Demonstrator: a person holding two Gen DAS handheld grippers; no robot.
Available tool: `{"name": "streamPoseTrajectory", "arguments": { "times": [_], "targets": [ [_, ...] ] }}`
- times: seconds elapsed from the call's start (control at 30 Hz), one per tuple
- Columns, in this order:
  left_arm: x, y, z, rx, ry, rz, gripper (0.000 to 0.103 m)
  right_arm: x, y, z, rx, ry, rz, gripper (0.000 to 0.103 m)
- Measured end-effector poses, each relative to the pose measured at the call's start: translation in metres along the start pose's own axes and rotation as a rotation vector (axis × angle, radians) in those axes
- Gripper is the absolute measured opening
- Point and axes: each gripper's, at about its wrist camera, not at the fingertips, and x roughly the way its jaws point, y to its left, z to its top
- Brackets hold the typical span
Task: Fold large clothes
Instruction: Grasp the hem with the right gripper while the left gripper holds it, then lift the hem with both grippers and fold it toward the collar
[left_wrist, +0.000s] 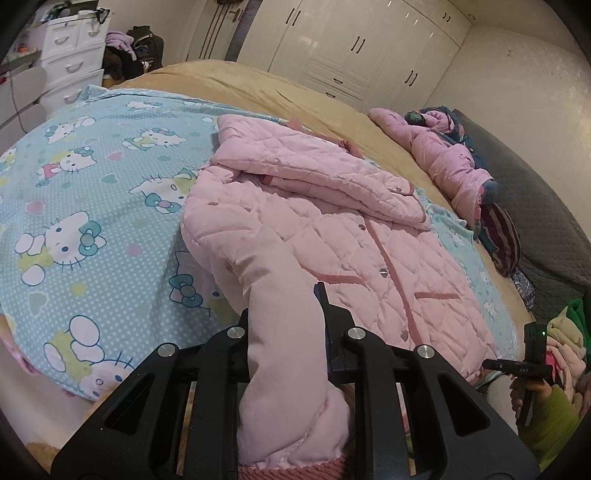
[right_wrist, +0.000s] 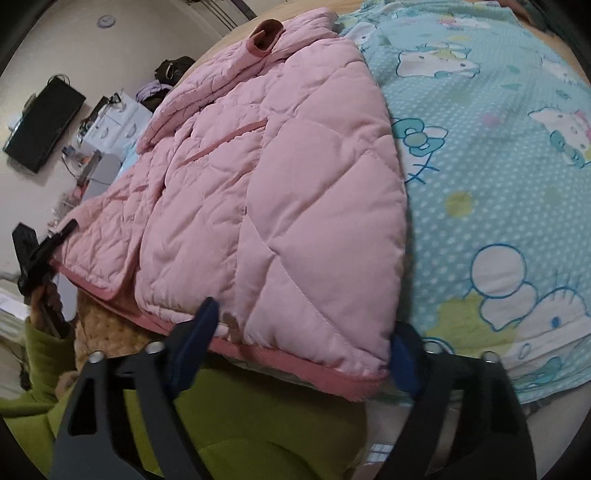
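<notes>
A pink quilted jacket (left_wrist: 332, 229) lies front side up on the blue cat-print sheet (left_wrist: 92, 184). My left gripper (left_wrist: 284, 306) is shut on its near sleeve (left_wrist: 280, 369), which is lifted off the bed and runs between the fingers, with the ribbed cuff hanging down by the camera. In the right wrist view the jacket (right_wrist: 277, 184) fills the middle. My right gripper (right_wrist: 303, 332) straddles its near hem corner with both fingers apart, and the flat hem (right_wrist: 295, 360) lies between them unpinched. The left gripper (right_wrist: 40, 251) shows at the far left by the jacket's edge.
Another pink jacket (left_wrist: 443, 155) and dark clothes lie at the bed's far right, with a clothes pile (left_wrist: 565, 332) nearer. White wardrobes (left_wrist: 351, 48) and a drawer unit (left_wrist: 70, 55) stand behind the bed. A person's green sleeve (right_wrist: 240, 424) lies under the right gripper.
</notes>
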Motion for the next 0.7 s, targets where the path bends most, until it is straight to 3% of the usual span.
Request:
{"name": "streamPoseTrajectory", "arguments": {
  "times": [0.03,0.07,0.1,0.2,0.47,0.7],
  "targets": [
    [0.0,0.0,0.0,-0.002,0.0,-0.002,0.012,-0.004,-0.001,0.0,0.004,-0.009,0.02,0.052],
    [0.001,0.001,0.001,-0.003,0.001,-0.002,0.012,-0.011,0.0,0.0,-0.001,-0.027,0.04,0.038],
    [0.0,0.001,0.001,-0.003,0.0,-0.002,0.012,-0.015,0.002,0.001,-0.014,-0.038,0.049,0.031],
    [0.001,0.001,0.003,-0.009,0.0,-0.01,0.012,-0.036,0.015,0.008,-0.068,-0.114,0.098,0.02],
    [-0.002,-0.001,0.015,-0.004,-0.018,-0.008,0.012,-0.076,0.039,0.047,-0.13,-0.34,0.208,0.017],
    [-0.011,-0.006,0.04,0.0,-0.068,-0.005,0.012,-0.087,0.044,0.08,-0.15,-0.455,0.267,0.016]
  ]
}}
